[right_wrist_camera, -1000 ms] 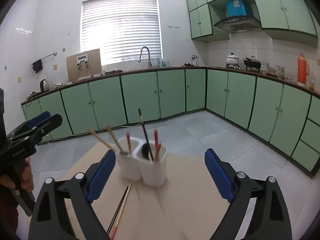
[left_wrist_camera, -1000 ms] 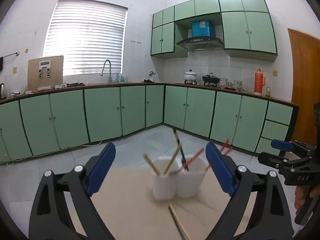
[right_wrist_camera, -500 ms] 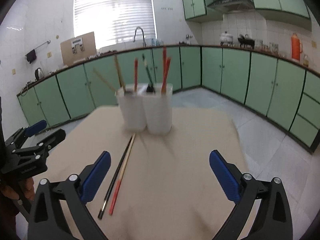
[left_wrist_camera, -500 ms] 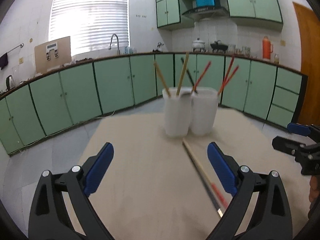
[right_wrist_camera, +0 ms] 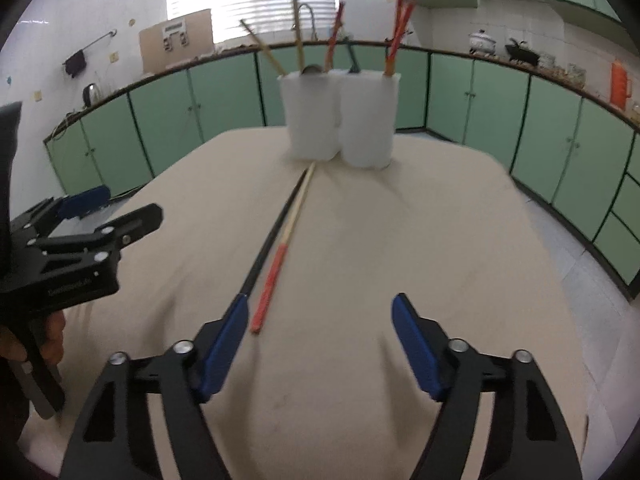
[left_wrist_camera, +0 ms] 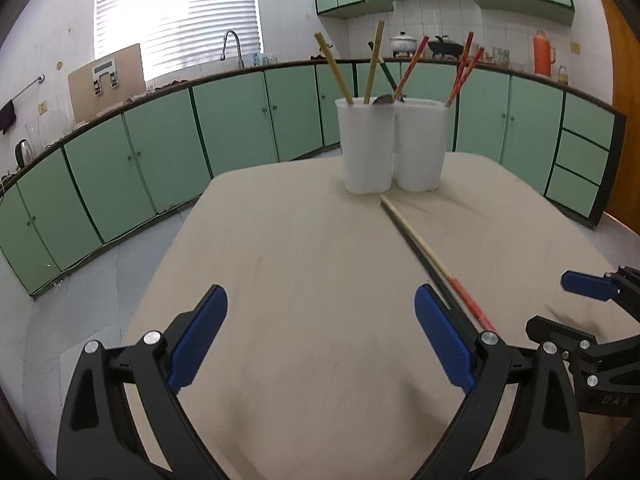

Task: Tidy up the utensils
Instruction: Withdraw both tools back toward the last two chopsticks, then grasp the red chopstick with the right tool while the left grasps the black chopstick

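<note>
Two white cups (left_wrist_camera: 366, 146) (right_wrist_camera: 340, 116) stand side by side at the far end of a beige table (left_wrist_camera: 300, 280), holding several chopsticks and a spoon. A bamboo chopstick with a red end (left_wrist_camera: 428, 258) (right_wrist_camera: 286, 240) and a black chopstick (right_wrist_camera: 272, 240) lie loose on the table in front of the cups. My left gripper (left_wrist_camera: 320, 340) is open and empty, low over the near table, left of the loose chopsticks. My right gripper (right_wrist_camera: 320, 340) is open and empty, its left finger by the chopsticks' near ends.
The right gripper shows at the right edge of the left wrist view (left_wrist_camera: 592, 320); the left gripper shows at the left of the right wrist view (right_wrist_camera: 80, 240). Green kitchen cabinets (left_wrist_camera: 160, 152) line the walls beyond the table.
Both grippers have dropped and tilted down toward the table. The cups and loose chopsticks now sit higher and larger in both views. Both grippers stayed open.
</note>
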The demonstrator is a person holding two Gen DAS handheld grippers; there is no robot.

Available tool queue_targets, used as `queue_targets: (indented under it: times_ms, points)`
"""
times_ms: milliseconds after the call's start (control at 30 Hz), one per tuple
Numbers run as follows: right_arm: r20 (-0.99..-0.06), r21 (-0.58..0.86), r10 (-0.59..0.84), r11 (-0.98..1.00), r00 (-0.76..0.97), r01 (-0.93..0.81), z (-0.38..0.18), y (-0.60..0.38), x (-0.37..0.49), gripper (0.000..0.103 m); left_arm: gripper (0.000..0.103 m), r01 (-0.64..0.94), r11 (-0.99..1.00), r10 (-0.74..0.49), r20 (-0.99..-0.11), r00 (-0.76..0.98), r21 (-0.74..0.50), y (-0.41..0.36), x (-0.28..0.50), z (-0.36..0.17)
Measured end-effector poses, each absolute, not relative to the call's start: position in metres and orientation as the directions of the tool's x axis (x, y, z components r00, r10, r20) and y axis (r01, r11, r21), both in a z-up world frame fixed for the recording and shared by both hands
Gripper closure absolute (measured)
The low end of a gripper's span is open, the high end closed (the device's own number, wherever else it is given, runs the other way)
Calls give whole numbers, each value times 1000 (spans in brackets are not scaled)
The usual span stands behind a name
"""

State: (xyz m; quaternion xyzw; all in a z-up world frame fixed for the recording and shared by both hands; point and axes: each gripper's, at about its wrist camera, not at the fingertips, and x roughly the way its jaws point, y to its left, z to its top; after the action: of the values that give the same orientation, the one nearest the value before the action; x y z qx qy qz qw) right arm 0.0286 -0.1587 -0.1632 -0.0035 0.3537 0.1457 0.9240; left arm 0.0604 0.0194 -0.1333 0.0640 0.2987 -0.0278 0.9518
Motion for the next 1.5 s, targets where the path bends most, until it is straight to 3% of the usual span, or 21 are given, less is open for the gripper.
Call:
queue_targets:
  times_ms: [233,600,733,1400,1500]
  points:
    - [-687,85,280,948,671,-308,-170,-141,28,63,11,78,993,-9,-587,809,93,23,59,-133]
    - [-725,67,271,943,633,-326,-176,-125,32,81,11,82,993,-20,-583,812,82,23,57,-134]
    - [-732,63,268,942,626,-330,-177,-123,34,96,11,83,994,-22,-582,813,78,23,57,-134]
    - [-733,127,221,974,643,-190,-177,-189,31,97,11,224,974,-146,-642,753,41,-25,51,-142]
    - [-731,132,220,974,646,-182,-178,-194,33,97,18,238,971,-161,-668,726,24,-32,55,-148]
